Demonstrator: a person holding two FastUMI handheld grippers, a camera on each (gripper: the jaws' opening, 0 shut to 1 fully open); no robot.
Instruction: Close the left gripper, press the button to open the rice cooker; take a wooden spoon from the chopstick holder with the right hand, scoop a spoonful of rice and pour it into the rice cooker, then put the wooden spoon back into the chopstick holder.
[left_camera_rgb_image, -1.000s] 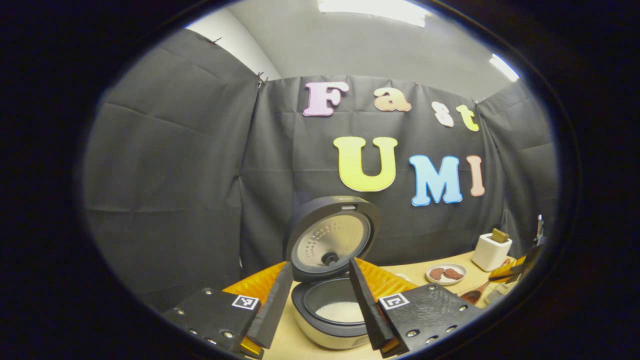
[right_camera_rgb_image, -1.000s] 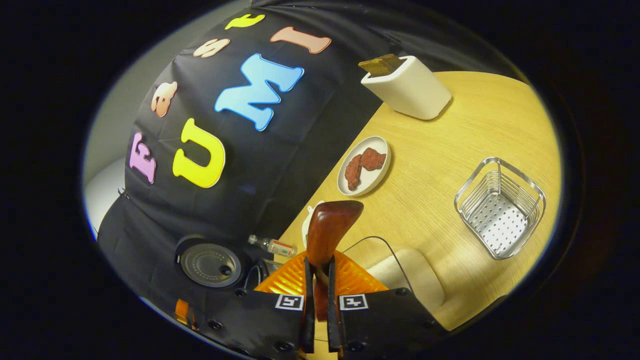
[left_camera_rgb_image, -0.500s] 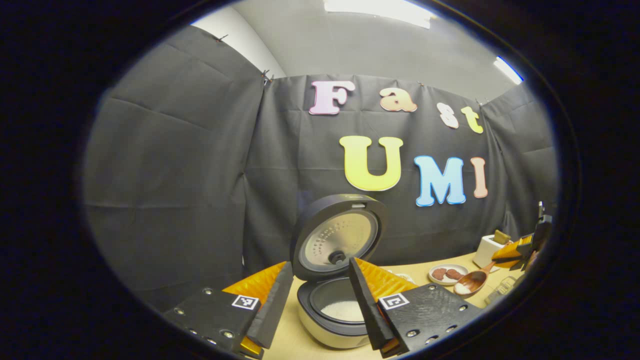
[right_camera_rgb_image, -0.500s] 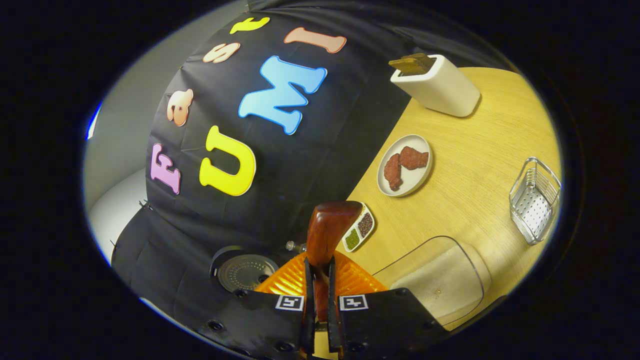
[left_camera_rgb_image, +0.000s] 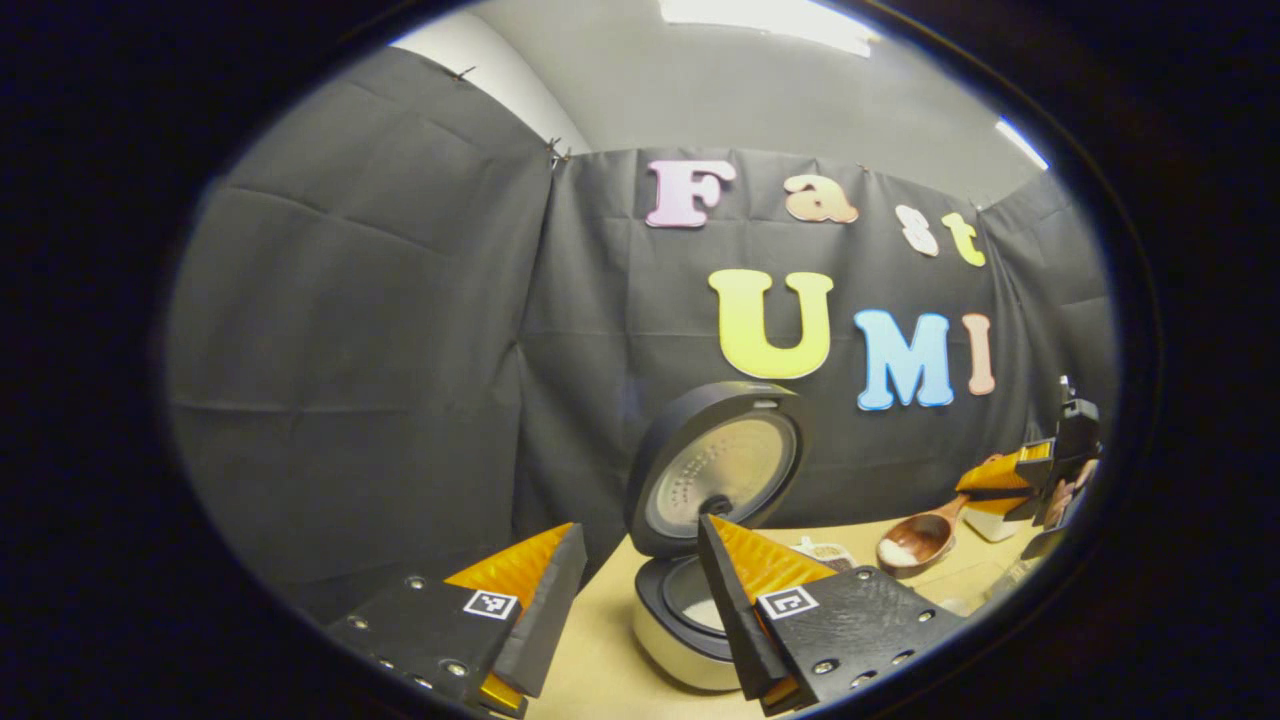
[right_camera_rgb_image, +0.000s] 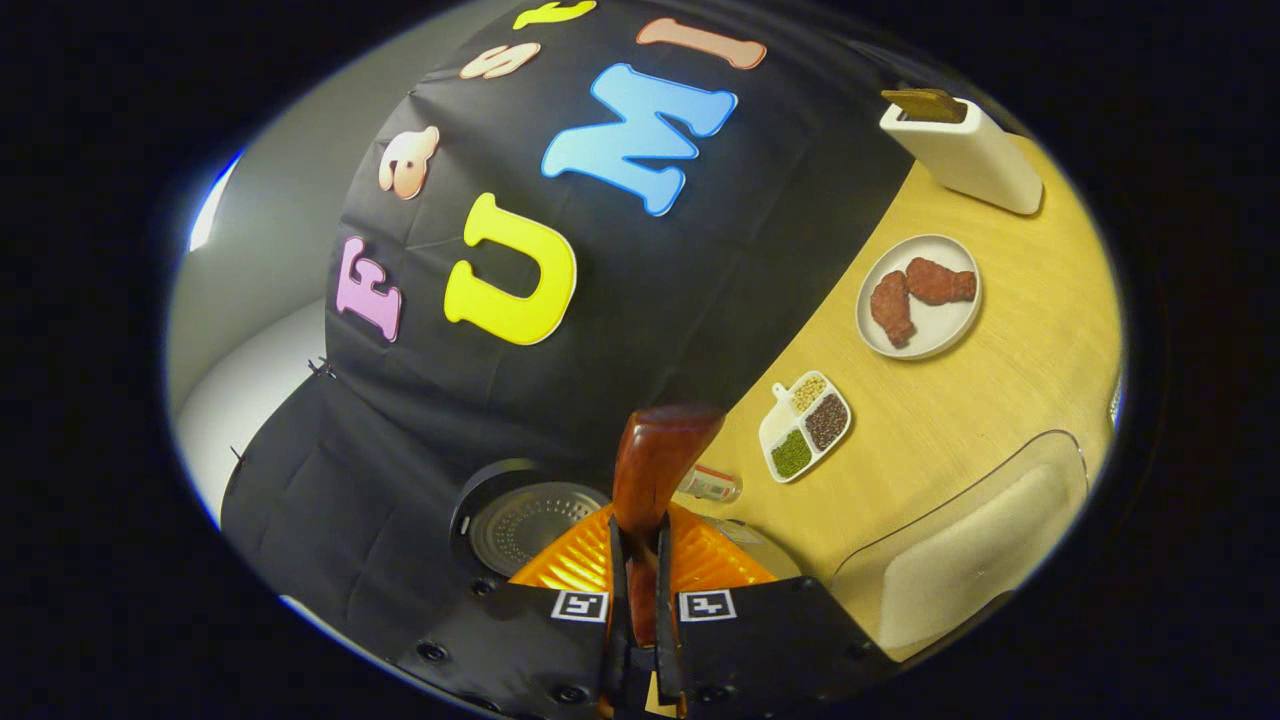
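1. The left gripper (left_camera_rgb_image: 640, 620) hangs low in front of the rice cooker (left_camera_rgb_image: 690, 625), jaws spread and holding nothing.
2. The rice cooker stands on the bench (left_camera_rgb_image: 600, 660) with its lid (left_camera_rgb_image: 718, 468) swung upright, so the button step looks done; white rice shows in its pot.
3. Right of the cooker, the wooden spoon (left_camera_rgb_image: 915, 538) rides above the bench with a small heap of rice in its bowl. Half a second ago it sat lower and farther right, so the load is travelling toward the cooker.
4. The right gripper (right_camera_rgb_image: 640, 610) has its jaws pinching the spoon's handle (right_camera_rgb_image: 655, 470); in its view the cooker's lid (right_camera_rgb_image: 530, 512) has slid closer to centre.
5. Farther right of the cooker lie a small seed dish (right_camera_rgb_image: 806, 425), a plate of meat (right_camera_rgb_image: 920, 297) and the clear rice box (right_camera_rgb_image: 965, 560).
6. I judge the pour comes next: bring the bowl over the open pot, then tip.
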